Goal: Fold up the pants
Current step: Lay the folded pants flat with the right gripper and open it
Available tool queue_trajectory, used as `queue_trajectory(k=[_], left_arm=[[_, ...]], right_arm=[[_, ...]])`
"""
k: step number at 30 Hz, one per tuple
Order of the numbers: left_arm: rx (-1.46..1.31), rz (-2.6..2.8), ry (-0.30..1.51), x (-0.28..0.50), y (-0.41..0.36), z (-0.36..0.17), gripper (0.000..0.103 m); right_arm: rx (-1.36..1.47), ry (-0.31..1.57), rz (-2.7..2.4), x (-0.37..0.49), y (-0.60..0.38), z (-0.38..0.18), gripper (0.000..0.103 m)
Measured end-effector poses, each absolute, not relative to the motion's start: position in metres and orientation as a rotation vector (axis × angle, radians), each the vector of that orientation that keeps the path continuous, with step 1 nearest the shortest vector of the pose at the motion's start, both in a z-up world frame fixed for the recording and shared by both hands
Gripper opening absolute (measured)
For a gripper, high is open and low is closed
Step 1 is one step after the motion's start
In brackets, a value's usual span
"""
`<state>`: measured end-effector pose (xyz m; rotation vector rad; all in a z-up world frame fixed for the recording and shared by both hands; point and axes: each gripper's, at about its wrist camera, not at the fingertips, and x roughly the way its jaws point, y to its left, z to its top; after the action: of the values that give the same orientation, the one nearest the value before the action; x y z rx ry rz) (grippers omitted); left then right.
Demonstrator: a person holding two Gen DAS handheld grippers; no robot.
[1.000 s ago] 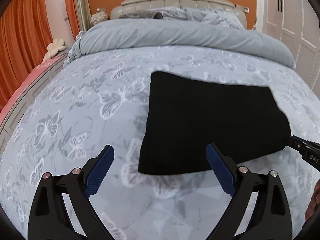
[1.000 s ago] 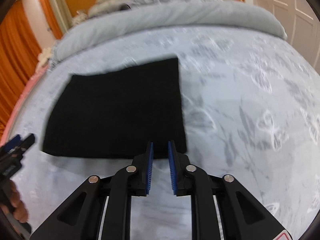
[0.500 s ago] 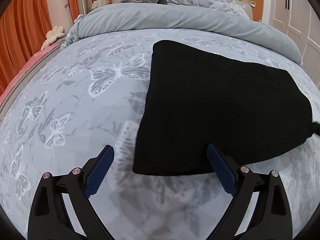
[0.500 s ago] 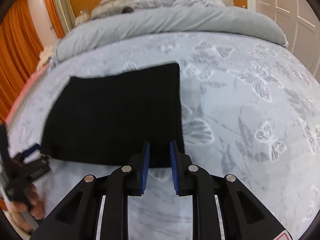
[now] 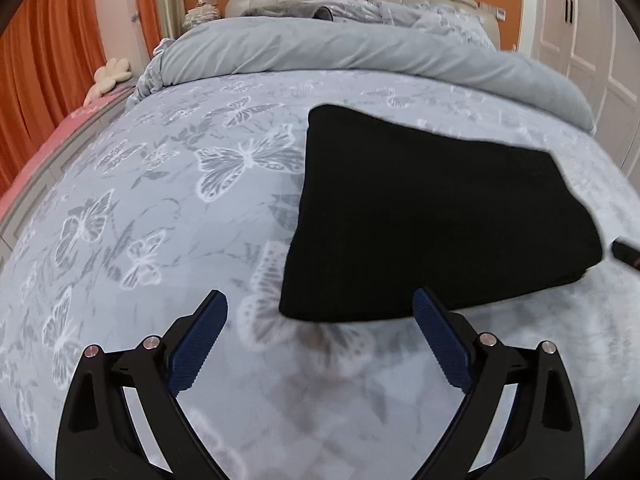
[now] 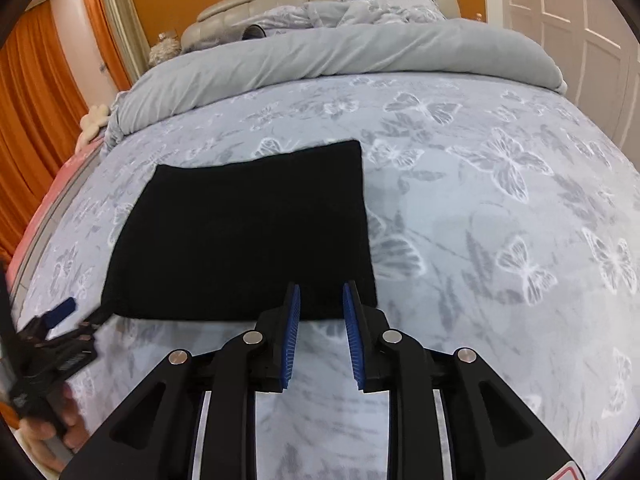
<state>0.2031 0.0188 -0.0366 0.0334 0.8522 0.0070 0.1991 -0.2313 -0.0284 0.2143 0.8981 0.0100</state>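
Black knit pants [image 6: 244,236], folded into a flat rectangle, lie on the butterfly-print bed [image 6: 500,208] just ahead of both jaws. Left gripper [image 5: 320,344] jaws gape wide and empty. Right gripper [image 6: 320,332] jaws are opening, nothing between them.

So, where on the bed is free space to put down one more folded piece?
The butterfly bedspread is bare right of the folded black pants, up to the rolled grey duvet. Left of the pants is also bare. The near edge is crowded: both grippers hover there, right gripper opening, empty.
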Motion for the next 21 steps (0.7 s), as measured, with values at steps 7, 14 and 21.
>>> queue_trajectory(k=[7,14,21], left_arm=[[0.054,0.019,0.893,0.203,0.014,-0.048,0.092],[0.021,0.041,1.001,0.239,0.042,-0.09,0.094],[0.102,-0.023,0.87,0.208,0.023,-0.048,0.093]], right_arm=[[0.166,0.926,0.038,0.211,-0.22,-0.044,0.022],[0.349,1.027,0.059,0.24,-0.27,-0.086,0.06],[0.235,0.93,0.006,0.204,-0.249,-0.031,0.063]])
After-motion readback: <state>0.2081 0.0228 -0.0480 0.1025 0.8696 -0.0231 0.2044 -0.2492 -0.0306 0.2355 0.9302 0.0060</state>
